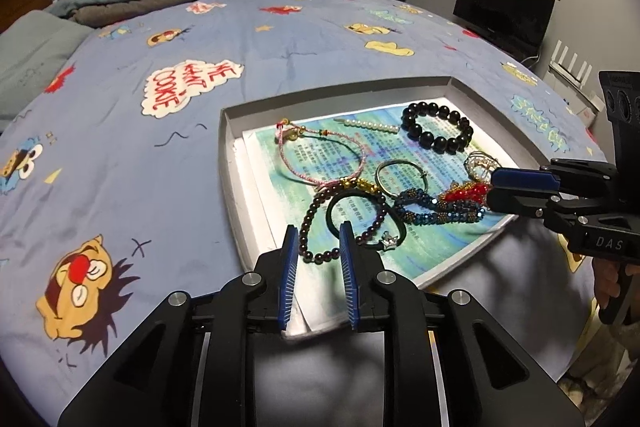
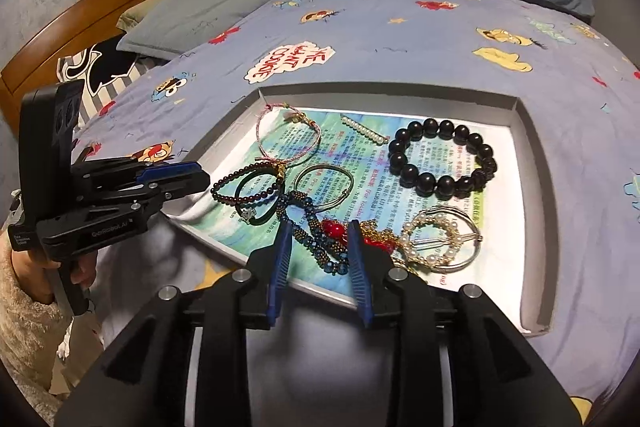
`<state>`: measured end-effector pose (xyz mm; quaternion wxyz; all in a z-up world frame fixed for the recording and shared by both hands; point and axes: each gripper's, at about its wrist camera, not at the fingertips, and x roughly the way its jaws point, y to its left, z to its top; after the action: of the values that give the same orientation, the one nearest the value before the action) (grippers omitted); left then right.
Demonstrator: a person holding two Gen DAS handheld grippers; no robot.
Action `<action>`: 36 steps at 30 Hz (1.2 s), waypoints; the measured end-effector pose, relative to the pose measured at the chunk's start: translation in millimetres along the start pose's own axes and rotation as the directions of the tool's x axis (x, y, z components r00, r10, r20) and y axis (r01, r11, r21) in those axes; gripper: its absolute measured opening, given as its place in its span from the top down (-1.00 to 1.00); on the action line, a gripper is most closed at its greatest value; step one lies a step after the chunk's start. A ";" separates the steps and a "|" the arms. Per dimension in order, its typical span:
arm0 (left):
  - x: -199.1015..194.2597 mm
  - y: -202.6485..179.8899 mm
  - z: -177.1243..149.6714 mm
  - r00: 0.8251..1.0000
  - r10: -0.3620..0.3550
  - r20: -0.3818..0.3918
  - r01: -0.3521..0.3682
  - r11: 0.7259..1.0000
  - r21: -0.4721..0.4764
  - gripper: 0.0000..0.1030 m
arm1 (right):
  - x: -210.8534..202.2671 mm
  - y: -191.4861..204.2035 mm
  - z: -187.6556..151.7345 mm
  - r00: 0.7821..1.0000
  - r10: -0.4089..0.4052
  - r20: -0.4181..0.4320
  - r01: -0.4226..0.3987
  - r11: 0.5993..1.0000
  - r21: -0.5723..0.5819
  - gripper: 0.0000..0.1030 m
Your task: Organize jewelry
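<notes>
Bracelets are lying tangled in a shallow white cardboard tray (image 1: 230, 163) on the bed: a black bead bracelet (image 2: 442, 157), a pink cord bracelet (image 2: 288, 137). Left gripper (image 1: 318, 241) and right gripper (image 2: 318, 241) fingers are hovering spread, pinching nothing.

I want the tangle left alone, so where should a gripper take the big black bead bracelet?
Grip the black bead bracelet on its far arc, from above, one finger inside the ring and one outside. It lies flat and apart from the other pieces in the tray, with its centre open.
</notes>
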<state>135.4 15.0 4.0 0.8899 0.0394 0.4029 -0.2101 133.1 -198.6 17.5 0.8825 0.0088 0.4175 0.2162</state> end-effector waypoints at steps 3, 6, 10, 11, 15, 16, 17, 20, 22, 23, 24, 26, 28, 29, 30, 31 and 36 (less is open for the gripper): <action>-8.2 -1.8 -2.0 1.000 0.001 0.013 -0.001 1.000 0.002 0.40 | -9.6 -1.9 -4.4 1.000 -0.013 0.017 0.013 1.000 0.006 0.31; -17.3 -4.2 -6.0 1.000 -0.005 0.024 0.005 1.000 0.005 0.40 | -18.9 -4.8 -10.2 0.999 -0.027 0.024 0.027 1.000 0.007 0.30; -28.0 -9.0 -13.5 0.999 -0.006 0.031 0.005 1.000 0.010 0.38 | -32.2 -10.7 -20.0 0.998 -0.059 0.033 0.059 0.998 0.007 0.29; -30.5 -10.5 -15.2 0.999 -0.004 0.034 0.004 1.000 0.012 0.33 | -34.7 -11.7 -21.9 0.997 -0.067 0.036 0.067 0.998 0.007 0.29; -40.8 -18.0 -24.1 0.999 0.009 0.046 -0.009 1.000 -0.007 0.08 | -50.0 -17.6 -29.6 0.992 -0.113 0.053 0.112 0.993 0.021 -0.12; -42.7 -20.3 -26.5 0.999 0.009 0.049 -0.008 1.000 -0.013 -0.02 | -52.5 -18.8 -30.5 0.992 -0.118 0.055 0.116 0.993 0.026 -0.24; -44.2 -23.1 -28.9 0.999 0.008 0.049 -0.007 1.000 -0.017 -0.16 | -55.5 -20.1 -32.4 0.990 -0.126 0.056 0.124 0.992 0.033 -0.31; -49.1 -31.8 -34.6 0.996 0.046 0.071 -0.044 0.999 -0.024 -0.49 | -59.4 -21.7 -37.7 0.987 -0.148 0.056 0.146 0.988 0.042 -0.60; -50.3 -37.2 -37.3 0.994 0.078 0.079 -0.075 0.996 -0.042 -0.57 | -60.2 -22.7 -40.4 0.983 -0.175 0.058 0.171 0.984 0.055 -0.90; -50.8 -38.1 -38.0 0.992 0.092 0.083 -0.088 0.995 -0.050 -0.67 | -60.4 -23.8 -41.6 0.979 -0.193 0.061 0.188 0.980 0.068 -0.90; -51.4 -40.2 -39.3 0.988 0.126 0.093 -0.120 0.991 -0.065 -0.72 | -60.0 -25.1 -42.5 0.976 -0.210 0.061 0.205 0.975 0.080 -0.89; -52.2 -42.7 -40.5 0.981 0.159 0.110 -0.152 0.986 -0.070 -0.79 | -57.7 -28.5 -44.2 0.968 -0.246 0.055 0.240 0.966 0.098 -0.89; -50.3 -46.5 -42.0 0.979 0.173 0.109 -0.167 0.984 -0.063 -0.80 | -55.7 -30.7 -46.0 0.961 -0.272 0.050 0.265 0.958 0.110 -0.89; -49.6 -47.3 -42.3 0.978 0.179 0.107 -0.173 0.983 -0.063 -0.80 | -55.4 -31.5 -47.5 0.959 -0.280 0.050 0.273 0.955 0.114 -0.89; -48.3 -48.6 -43.3 0.977 0.189 0.104 -0.183 0.981 -0.059 -0.80 | -55.5 -31.6 -48.6 0.957 -0.284 0.053 0.277 0.954 0.116 -0.89; -47.3 -49.6 -44.5 0.975 0.198 0.103 -0.193 0.980 -0.054 -0.80 | -55.9 -31.4 -49.8 0.955 -0.290 0.056 0.282 0.952 0.117 -0.89; -43.8 -52.7 -50.3 0.973 0.206 0.102 -0.202 0.978 -0.046 -0.80 | -56.6 -27.8 -54.4 0.948 -0.310 0.068 0.302 0.947 0.110 -0.89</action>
<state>53.1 -5.8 7.6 0.9274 0.0537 0.3526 -0.1123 71.6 -254.8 18.1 0.9207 -0.0038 0.3863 0.0554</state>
